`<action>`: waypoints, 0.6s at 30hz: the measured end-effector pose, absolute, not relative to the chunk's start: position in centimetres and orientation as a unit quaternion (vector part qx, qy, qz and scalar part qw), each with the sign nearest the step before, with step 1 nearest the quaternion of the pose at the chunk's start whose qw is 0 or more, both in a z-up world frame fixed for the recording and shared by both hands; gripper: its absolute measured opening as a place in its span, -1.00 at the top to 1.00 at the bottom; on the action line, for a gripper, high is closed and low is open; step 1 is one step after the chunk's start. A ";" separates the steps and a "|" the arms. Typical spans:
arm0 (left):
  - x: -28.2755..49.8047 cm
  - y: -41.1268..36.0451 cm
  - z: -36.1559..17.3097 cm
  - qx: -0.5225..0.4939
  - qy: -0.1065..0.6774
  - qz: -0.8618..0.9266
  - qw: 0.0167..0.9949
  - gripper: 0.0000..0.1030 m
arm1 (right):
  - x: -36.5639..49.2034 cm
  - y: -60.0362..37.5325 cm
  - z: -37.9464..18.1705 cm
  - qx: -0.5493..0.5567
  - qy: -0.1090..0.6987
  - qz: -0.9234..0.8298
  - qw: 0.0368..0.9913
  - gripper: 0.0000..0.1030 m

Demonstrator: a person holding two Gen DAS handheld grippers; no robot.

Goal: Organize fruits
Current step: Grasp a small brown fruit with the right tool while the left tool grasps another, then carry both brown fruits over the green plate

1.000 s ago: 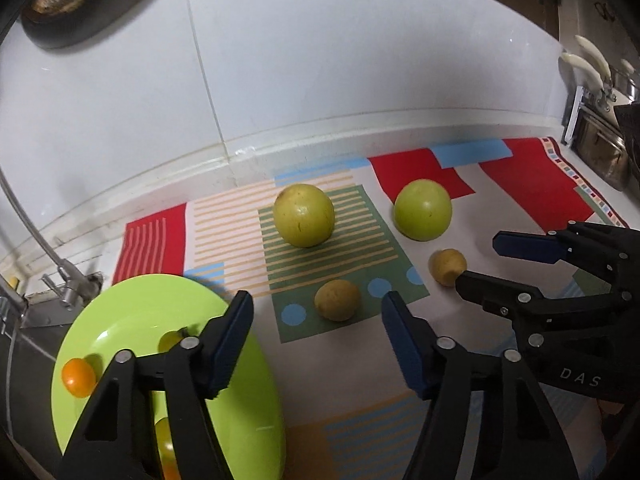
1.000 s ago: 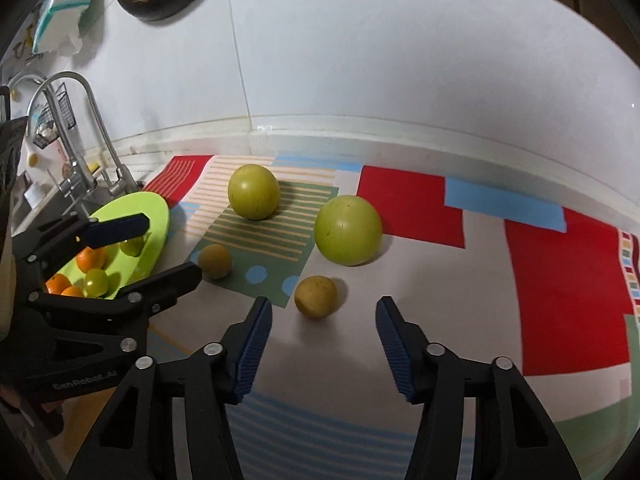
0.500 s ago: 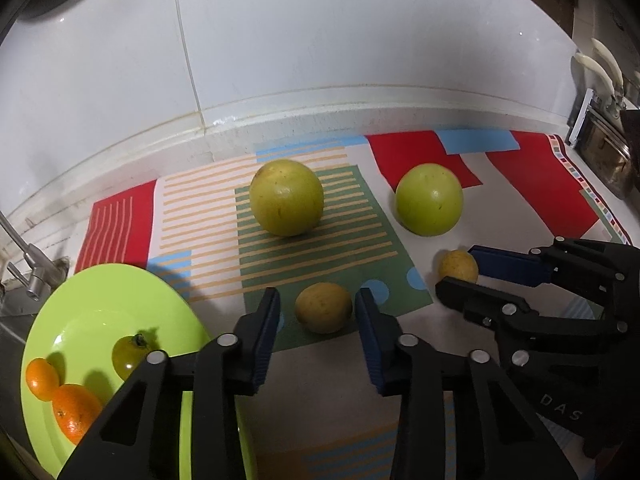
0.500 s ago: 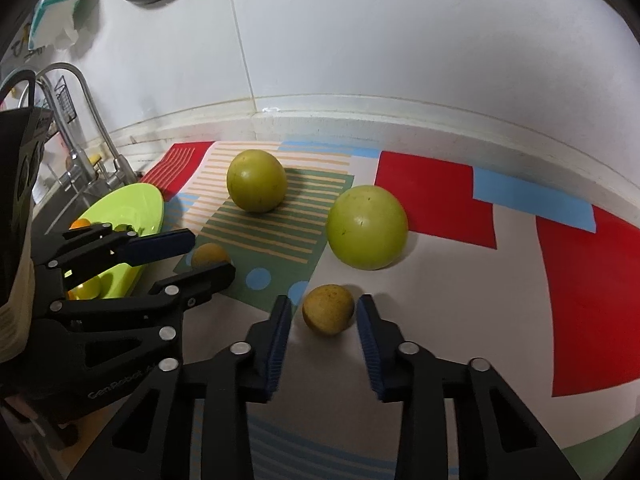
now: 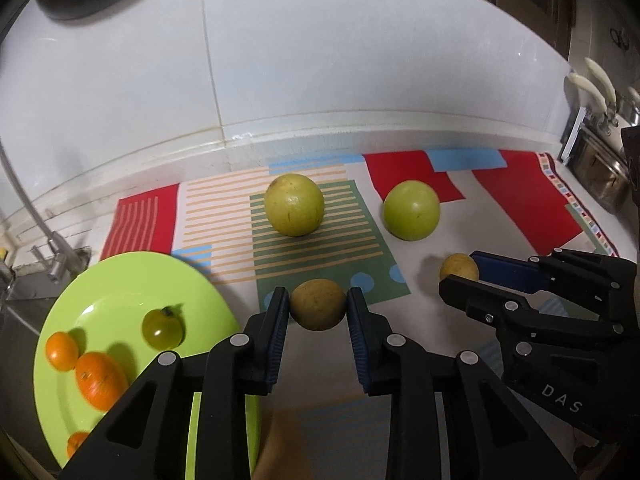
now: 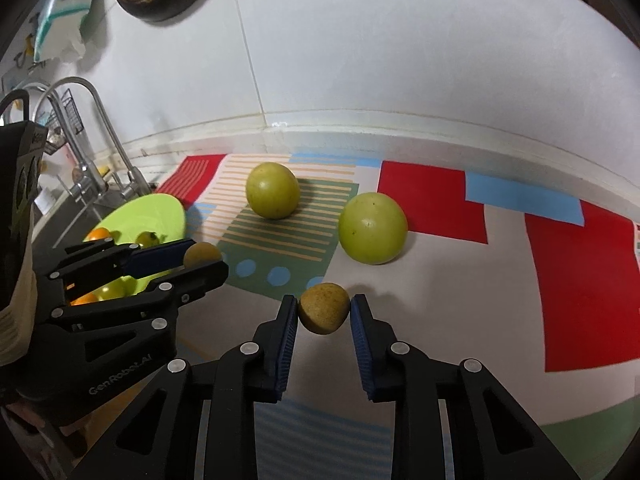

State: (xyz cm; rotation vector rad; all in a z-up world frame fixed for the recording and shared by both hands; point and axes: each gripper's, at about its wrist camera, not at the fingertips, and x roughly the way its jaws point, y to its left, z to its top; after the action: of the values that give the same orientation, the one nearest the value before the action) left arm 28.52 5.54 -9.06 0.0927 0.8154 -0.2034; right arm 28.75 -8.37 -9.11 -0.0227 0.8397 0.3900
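Two small brown fruits were each clamped: left fruit (image 5: pixel 317 304) at lower centre of the left view between the left gripper (image 5: pixel 318 309) pads, right fruit (image 6: pixel 324 308) at lower centre of the right view in the right gripper (image 6: pixel 324 312). Both sets of jaws had just closed onto them. Two big green fruits sat on the mat (image 5: pixel 520 196) above: one (image 5: pixel 294 205) at centre, one (image 5: pixel 412 210) right of it. Green plate (image 5: pixel 120 280) at lower left held orange fruits (image 5: pixel 98 378) and a green tomato (image 5: pixel 163 329).
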 end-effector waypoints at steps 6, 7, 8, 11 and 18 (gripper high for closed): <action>25.8 5.8 -7.2 0.039 0.378 -0.092 0.920 0.42 | 26.7 -8.6 -7.2 -0.004 0.387 0.190 0.902 0.45; 25.4 5.8 -6.9 0.038 0.376 -0.090 0.921 0.42 | 26.3 -8.7 -6.9 -0.002 0.384 0.191 0.903 0.45; 24.9 6.0 -6.6 0.036 0.373 -0.088 0.923 0.42 | 25.9 -8.7 -6.5 0.000 0.380 0.192 0.905 0.45; 23.6 6.5 -5.9 0.030 0.364 -0.079 0.927 0.42 | 24.6 -8.6 -5.5 0.005 0.372 0.195 0.908 0.45; 19.8 8.0 -4.5 0.018 0.351 -0.059 0.934 0.42 | 21.7 -7.8 -3.5 0.004 0.353 0.206 0.912 0.44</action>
State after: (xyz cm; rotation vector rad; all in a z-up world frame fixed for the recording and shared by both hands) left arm 19.78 8.03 -4.48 0.0364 0.7178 -0.1201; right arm 21.71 -7.83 -3.53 0.0080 0.7278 0.4254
